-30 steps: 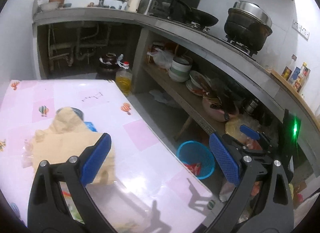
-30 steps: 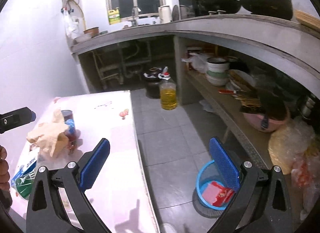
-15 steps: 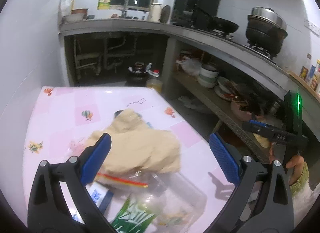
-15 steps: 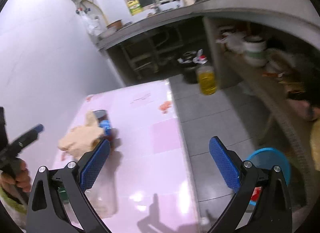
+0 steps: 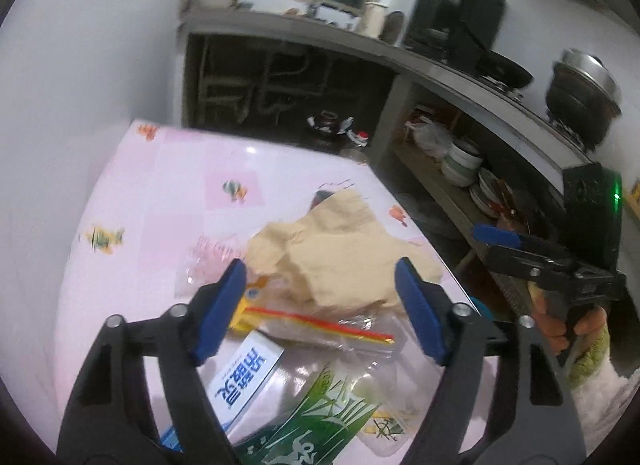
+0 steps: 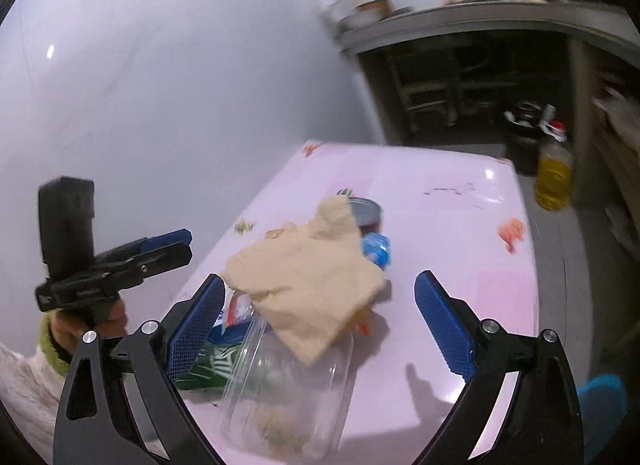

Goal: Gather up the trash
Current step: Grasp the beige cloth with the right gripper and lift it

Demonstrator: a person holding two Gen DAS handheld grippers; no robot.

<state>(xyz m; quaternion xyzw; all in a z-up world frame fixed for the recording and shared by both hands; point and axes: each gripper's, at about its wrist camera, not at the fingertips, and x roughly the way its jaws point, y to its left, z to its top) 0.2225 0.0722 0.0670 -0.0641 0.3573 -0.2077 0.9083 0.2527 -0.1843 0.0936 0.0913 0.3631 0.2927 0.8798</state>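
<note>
A heap of trash lies on the pink table (image 5: 168, 201). On top is crumpled tan paper (image 5: 340, 257), also in the right wrist view (image 6: 308, 285). Under it are a clear plastic bag (image 5: 344, 329), a white and blue packet (image 5: 244, 377), a green wrapper (image 5: 316, 425), a clear plastic container (image 6: 288, 397) and a can (image 6: 366, 215). My left gripper (image 5: 320, 313) is open just above the heap's near side. My right gripper (image 6: 320, 325) is open over the paper and container. Each gripper shows in the other's view, the right (image 5: 532, 261) and the left (image 6: 132, 257).
A blue waste basket (image 6: 600, 401) stands on the floor right of the table. An oil bottle (image 6: 554, 177) stands on the floor past the table's far corner. A concrete counter (image 5: 460, 81) with shelves of dishes runs along the right. A white wall (image 6: 160, 85) borders the table's left.
Both grippers have swung from facing the floor and basket to facing the trash heap on the table and have come close over it. Both stayed open.
</note>
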